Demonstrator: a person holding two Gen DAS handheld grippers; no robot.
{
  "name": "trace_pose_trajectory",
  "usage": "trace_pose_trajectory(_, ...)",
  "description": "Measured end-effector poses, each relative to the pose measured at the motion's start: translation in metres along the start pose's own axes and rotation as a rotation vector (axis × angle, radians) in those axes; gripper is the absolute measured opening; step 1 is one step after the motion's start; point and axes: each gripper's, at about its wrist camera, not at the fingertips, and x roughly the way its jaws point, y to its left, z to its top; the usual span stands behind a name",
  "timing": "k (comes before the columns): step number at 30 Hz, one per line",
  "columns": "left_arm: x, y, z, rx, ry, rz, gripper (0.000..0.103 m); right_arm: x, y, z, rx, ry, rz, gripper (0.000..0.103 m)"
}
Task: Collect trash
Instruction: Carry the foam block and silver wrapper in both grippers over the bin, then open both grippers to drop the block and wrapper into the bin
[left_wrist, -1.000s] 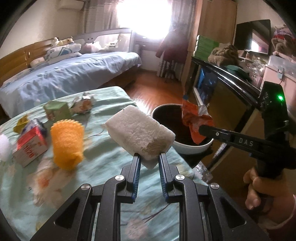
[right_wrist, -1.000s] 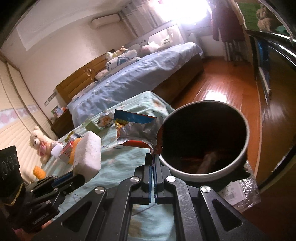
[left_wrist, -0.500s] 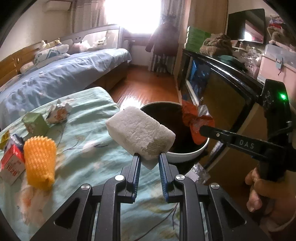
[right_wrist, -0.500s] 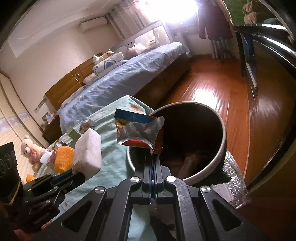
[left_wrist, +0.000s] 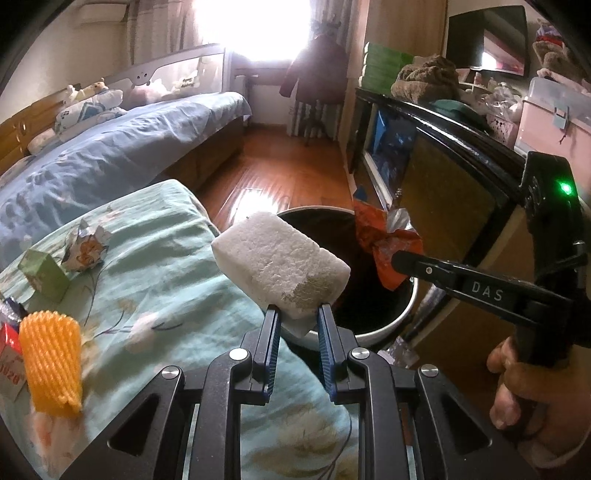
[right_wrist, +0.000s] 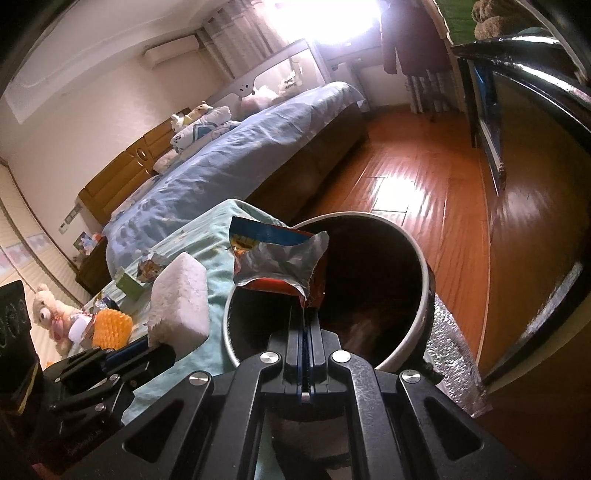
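The bed with the blue cover (left_wrist: 110, 158) lies far ahead of both grippers, on their left side. Nearer, the table with the pale green flowered cloth (left_wrist: 177, 280) spreads under and to the left of the left gripper (left_wrist: 295, 314). The round trash bin (right_wrist: 424, 280), white outside and dark inside, stands on the wooden floor directly ahead of the right gripper (right_wrist: 304, 314), just past the table edge (its inside is too dark to read well).

The left gripper has its jaws only a little apart and they press on the near end of a white foam block (left_wrist: 280, 269); the block sticks out forward and up from the fingers, over the table edge and the near rim of the bin. The right gripper has its jaws fully together, pinching the lower corner of an opened snack wrapper (right_wrist: 280, 262), silver inside and red and blue outside; the wrapper stands above the fingers, over the mouth of the bin. A hand (left_wrist: 517, 384) holds the handle of the right gripper.

To the left of the left gripper, on the cloth, there are an orange foam net (left_wrist: 50, 365), a small green box (left_wrist: 42, 275) and, beyond it, a crumpled printed wrapper (left_wrist: 86, 245).
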Motion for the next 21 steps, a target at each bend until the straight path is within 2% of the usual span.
trace_pose_trajectory(21,0.034,-0.012,0.024,0.015,0.041,-0.012,0.02,0.022,-0.018,0.018,0.032,0.033,-0.024,0.004)
